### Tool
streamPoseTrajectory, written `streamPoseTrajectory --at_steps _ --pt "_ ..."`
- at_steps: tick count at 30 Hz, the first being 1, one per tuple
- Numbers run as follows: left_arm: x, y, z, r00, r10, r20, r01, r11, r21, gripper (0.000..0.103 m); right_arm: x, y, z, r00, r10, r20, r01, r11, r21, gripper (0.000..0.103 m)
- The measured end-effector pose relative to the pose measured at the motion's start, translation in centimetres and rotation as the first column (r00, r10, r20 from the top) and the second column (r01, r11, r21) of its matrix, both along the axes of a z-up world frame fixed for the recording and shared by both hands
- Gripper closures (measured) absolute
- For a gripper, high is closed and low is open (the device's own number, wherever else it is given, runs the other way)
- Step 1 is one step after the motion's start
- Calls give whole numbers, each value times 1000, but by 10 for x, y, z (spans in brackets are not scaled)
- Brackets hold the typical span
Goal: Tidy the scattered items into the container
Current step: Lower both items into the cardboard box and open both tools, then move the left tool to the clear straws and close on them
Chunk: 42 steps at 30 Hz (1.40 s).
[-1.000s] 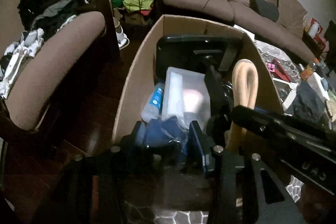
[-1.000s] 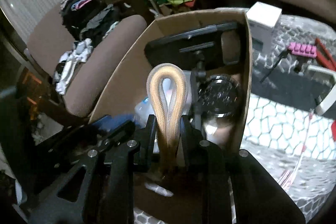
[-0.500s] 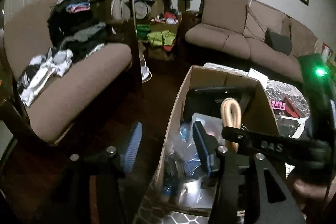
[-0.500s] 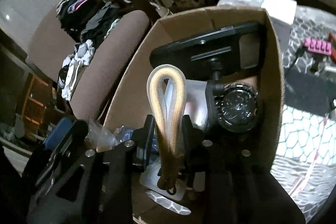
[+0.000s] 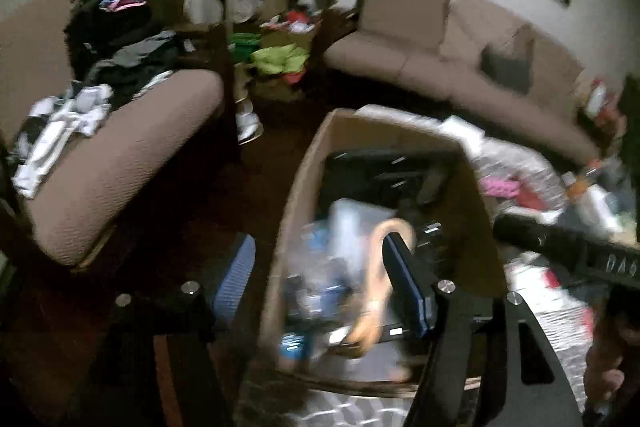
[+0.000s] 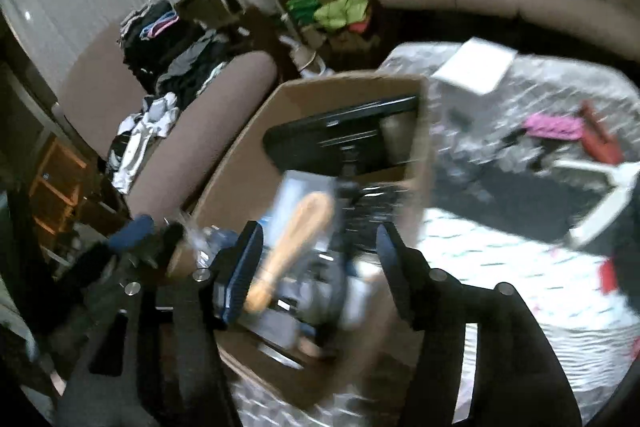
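A cardboard box (image 5: 298,183) (image 6: 420,163) stands on the patterned table and holds a black flat device (image 6: 344,143), a clear plastic case (image 5: 356,227), crumpled plastic with blue items (image 5: 316,279) and a looped tan hose (image 5: 380,275) (image 6: 296,239). My left gripper (image 5: 320,279) is open and empty above the box's near left side. My right gripper (image 6: 320,267) is open above the box; the tan hose lies in the box between its fingers, free of them. Both views are blurred.
A brown armchair (image 5: 120,163) piled with clothes stands left of the box. A brown sofa (image 5: 440,47) runs along the back. On the table right of the box lie a white box (image 6: 476,67), a pink item (image 6: 552,125), a red tool (image 6: 600,143) and a white hanger (image 6: 600,195).
My right gripper has opened and let go of the tan hose, which now rests in the box. Both grippers have pulled back and up from the box.
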State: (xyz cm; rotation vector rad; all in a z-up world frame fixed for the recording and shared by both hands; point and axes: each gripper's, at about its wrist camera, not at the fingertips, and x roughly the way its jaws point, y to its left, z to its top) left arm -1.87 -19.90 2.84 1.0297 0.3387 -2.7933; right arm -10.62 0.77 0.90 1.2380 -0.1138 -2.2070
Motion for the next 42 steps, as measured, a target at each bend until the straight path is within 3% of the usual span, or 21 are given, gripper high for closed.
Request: streamPoseTrajectory --at_steps 1,2,5,9,12,16,22,27,30,34,38,42 --pt "5 3 5 999 -21 -39 22 1000 16 28 5 14 4 1000 -14 -18 15 1000 15 32" --pt "10 7 10 996 -38 -79 40 999 23 16 10 27 8 999 -28 -36 29 999 29 29" --pt "20 21 20 984 -62 -167 64 998 10 3 22 69 9 995 -76 -65 82 992 96 28" --pt "21 45 23 971 -128 -204 133 991 15 2 33 128 1 986 -161 -49 165 978 124 28" --pt "24 66 28 947 -188 -260 198 980 13 2 44 169 -6 975 -215 -55 221 966 132 26" --pt "32 107 30 911 -275 -308 264 961 -78 0 60 217 -17 952 -293 -85 302 945 123 26" --pt "28 164 3 881 -420 -219 405 908 -109 0 67 261 -32 922 -386 -40 388 921 49 25" --pt "39 205 -30 831 -537 -146 516 842 -159 0 69 272 -45 909 -417 8 414 906 85 24" --pt "38 215 -51 811 -580 -74 566 811 -151 0 72 264 -52 924 -381 11 377 918 126 24" --pt "34 222 -77 825 -565 6 560 817 -140 0 74 259 -59 931 -360 60 355 932 77 24" --pt "36 232 -93 832 -551 66 553 813 -180 1 78 251 -60 934 -356 28 350 928 127 24" --pt "33 236 -112 809 -563 165 587 783 -205 31 81 251 -62 933 -358 26 351 926 137 24"
